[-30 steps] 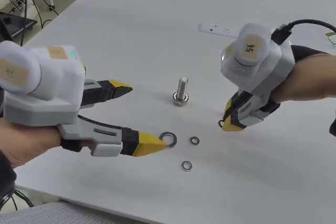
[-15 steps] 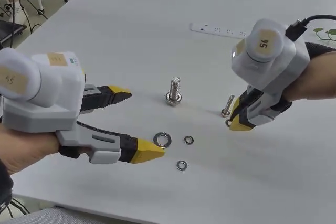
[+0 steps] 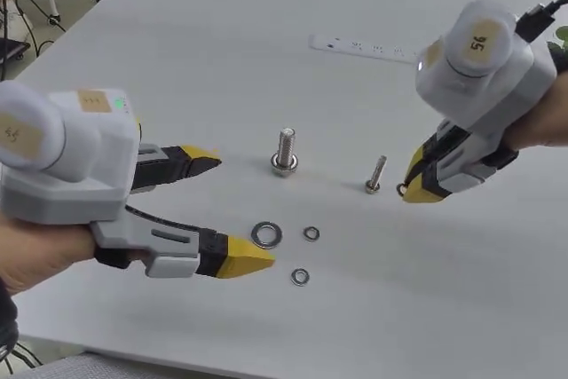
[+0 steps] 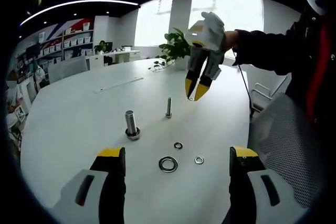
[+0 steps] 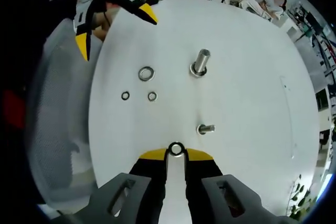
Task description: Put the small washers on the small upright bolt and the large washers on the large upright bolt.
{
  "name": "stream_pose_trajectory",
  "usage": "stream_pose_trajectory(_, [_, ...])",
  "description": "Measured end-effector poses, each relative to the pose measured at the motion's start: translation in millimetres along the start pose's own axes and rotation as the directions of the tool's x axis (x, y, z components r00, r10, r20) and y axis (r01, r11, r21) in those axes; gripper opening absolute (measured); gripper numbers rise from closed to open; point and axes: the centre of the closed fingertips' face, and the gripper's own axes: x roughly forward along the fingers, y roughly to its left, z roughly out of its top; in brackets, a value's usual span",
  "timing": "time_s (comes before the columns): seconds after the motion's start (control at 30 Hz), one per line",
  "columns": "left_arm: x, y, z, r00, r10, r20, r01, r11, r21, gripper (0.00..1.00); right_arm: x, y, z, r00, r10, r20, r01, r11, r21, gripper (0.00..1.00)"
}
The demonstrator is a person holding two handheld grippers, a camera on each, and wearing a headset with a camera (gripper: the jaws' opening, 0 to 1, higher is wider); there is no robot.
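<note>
Small washer [image 5: 176, 149] is pinched at the very tips of the right claw [image 3: 415, 193], ring poking out past the yellow ends. Prob. held that way so the hole is clear to drop over a thread. It hangs just beside the small bolt [image 3: 375, 175], on the side away from the large bolt [image 3: 284, 150], a bit above the worktop [image 3: 222, 59], not yet over the bolt's tip.

Small bolt stands approx. mid-worktop, looks slightly tilted in head view, no washer on it that I can see. Large bolt is upright and well apart from it. Its wide foot may be its head or a washer, can't tell.

Toward the near edge: large washer [image 3: 265, 235] lies flat, second small washer [image 3: 311, 233] just beside it, third small washer [image 3: 300, 277] nearer the edge.

Left claw [image 3: 241, 209] is released, jaws spread wide, lower tip near the large washer but not touching. Likely parked there for that pick.

Power strip [image 3: 364, 48] sits toward the far edge, out of the way.

My read: step in hand is threading the 1st small washer. Needs the hole centred over the tip. The bolt seems to stand free, so a nudge could tip it.
</note>
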Motion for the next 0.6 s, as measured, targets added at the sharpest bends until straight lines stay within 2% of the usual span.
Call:
stream_pose_trajectory(0.13, [2.5, -1.1, -0.9, 0.9999, -0.010, -0.007, 0.010, 1.000, 0.004, 0.81, -7.6, -2.6, 2.3, 0.9999, -0.012, 0.011, 0.012, 1.000, 0.008, 0.13])
stream_pose_trajectory(0.33, [5.2, -1.9, -1.6, 0.9997, -0.020, -0.012, 0.020, 1.000, 0.008, 0.81, -11.0, -16.0, 7.6, 0.9992, -0.028, 0.030, 0.028, 0.999, 0.019, 0.13])
stream_pose_trajectory(0.6, [7.8, -3.3, -2.0, 0.9994, -0.030, -0.016, 0.030, 0.999, 0.013, 0.81, -10.9, -26.5, 17.3, 0.9990, -0.035, 0.028, 0.035, 0.999, -0.002, 0.13])
